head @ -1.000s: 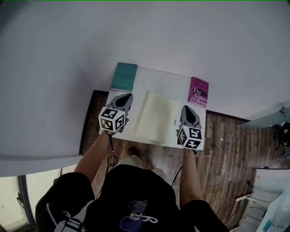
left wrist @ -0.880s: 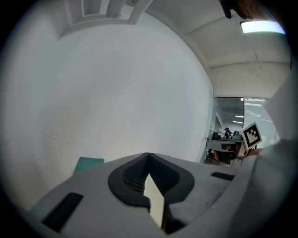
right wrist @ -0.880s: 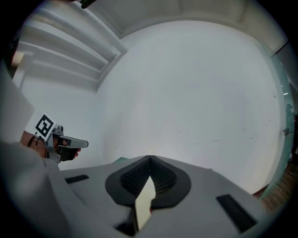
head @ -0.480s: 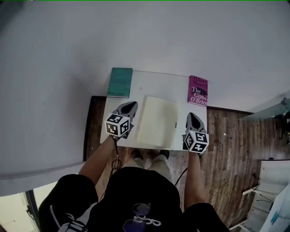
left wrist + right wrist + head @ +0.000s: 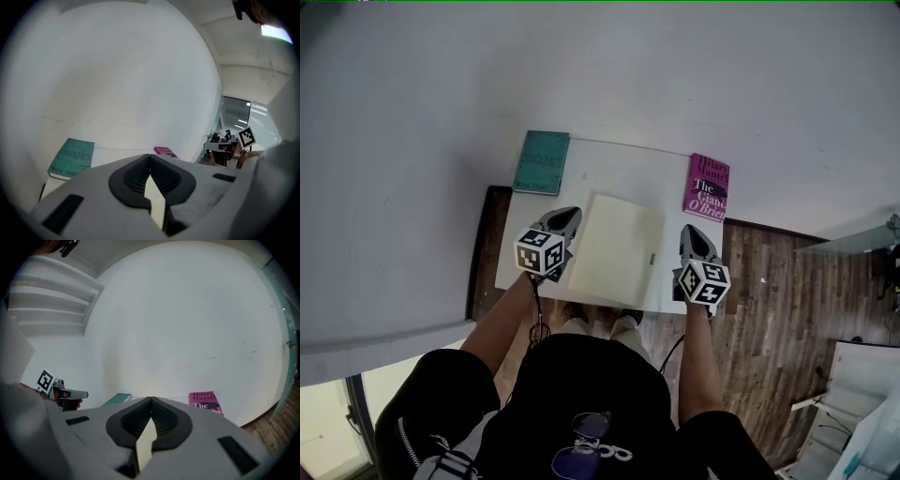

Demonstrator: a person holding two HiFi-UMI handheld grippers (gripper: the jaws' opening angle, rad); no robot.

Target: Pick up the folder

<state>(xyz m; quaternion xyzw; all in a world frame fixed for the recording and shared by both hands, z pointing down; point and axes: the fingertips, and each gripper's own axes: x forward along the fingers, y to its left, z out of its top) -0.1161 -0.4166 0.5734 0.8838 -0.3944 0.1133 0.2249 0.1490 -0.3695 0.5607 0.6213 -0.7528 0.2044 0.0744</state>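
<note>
The cream folder lies flat and closed on the white table, with its long sides running away from the person and a small dark mark at its right edge. The left gripper is just beside the folder's left edge, tips near its far left corner; whether they touch the cover cannot be told. The right gripper is just off the folder's right edge, slightly apart from it, over the table's right margin. Both point away from the person and tilt a little downward. In the left gripper view the jaws are together, tips meeting, with nothing clamped; only a pale sliver shows through the gap behind the tips. The right gripper view shows the same: jaws together, holding nothing. A teal book lies beyond the folder's far left corner, at the table's far left corner and well apart from the folder. A pink book lies beyond the folder's far right corner, near the table's right edge. Behind the folder and both books stands a white wall
</note>
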